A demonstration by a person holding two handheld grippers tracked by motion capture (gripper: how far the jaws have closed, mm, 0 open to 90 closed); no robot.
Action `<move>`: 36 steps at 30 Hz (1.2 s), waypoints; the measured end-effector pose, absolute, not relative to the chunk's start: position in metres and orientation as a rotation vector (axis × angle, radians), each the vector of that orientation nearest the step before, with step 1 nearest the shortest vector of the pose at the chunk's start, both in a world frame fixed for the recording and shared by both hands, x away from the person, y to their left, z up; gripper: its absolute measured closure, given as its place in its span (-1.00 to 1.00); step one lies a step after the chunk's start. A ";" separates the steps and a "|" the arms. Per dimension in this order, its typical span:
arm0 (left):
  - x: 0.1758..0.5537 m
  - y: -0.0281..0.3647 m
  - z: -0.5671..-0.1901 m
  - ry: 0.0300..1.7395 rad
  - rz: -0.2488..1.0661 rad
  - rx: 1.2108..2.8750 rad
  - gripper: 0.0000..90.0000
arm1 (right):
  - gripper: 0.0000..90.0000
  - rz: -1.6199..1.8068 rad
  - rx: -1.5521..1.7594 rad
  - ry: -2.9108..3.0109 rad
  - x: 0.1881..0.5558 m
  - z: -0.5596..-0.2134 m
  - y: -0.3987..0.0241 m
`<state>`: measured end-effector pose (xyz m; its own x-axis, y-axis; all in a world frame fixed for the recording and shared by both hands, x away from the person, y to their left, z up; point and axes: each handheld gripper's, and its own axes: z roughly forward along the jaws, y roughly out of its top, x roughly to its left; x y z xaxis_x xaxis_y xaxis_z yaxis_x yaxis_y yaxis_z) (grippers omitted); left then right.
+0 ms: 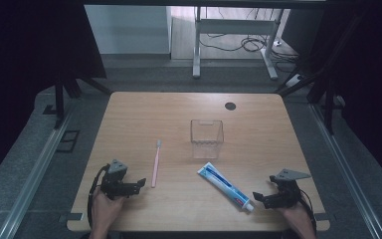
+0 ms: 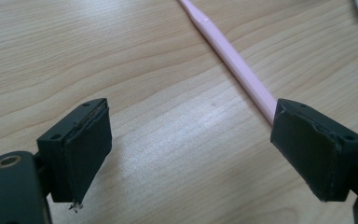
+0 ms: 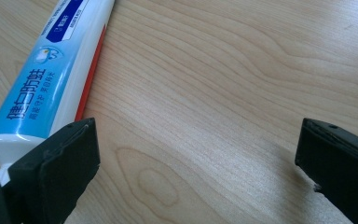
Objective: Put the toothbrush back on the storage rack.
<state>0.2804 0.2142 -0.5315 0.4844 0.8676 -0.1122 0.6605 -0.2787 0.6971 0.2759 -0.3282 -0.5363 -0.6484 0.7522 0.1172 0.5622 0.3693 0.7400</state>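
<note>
Two grippers, both wide and empty, on bench (image 1: 189, 199).
Toothbrush (image 1: 155, 164) just right of left gripper (image 1: 140, 183); toothpaste tube (image 1: 225, 186) just left of right gripper (image 1: 256, 197).

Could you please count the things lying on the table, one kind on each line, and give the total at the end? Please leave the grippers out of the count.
Pink toothbrush: 1
Toothpaste tube, blue and white: 1
Clear plastic container, upright, with nothing seen inside: 1
Total: 3 things on the wooden table
</note>
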 end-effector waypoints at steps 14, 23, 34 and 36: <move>0.283 0.209 -0.528 1.274 0.374 2.056 -0.72 | -0.99 1.162 1.146 2.387 0.276 -0.537 -0.328; 0.283 0.208 -0.525 1.259 0.373 2.063 -0.72 | -0.98 1.161 1.147 2.392 0.276 -0.538 -0.328; 0.282 0.198 -0.522 1.252 0.408 2.152 -0.62 | -0.97 1.154 1.143 2.399 0.276 -0.538 -0.328; 0.282 0.196 -0.520 1.242 0.409 2.162 -0.52 | -0.96 1.153 1.143 2.399 0.276 -0.538 -0.328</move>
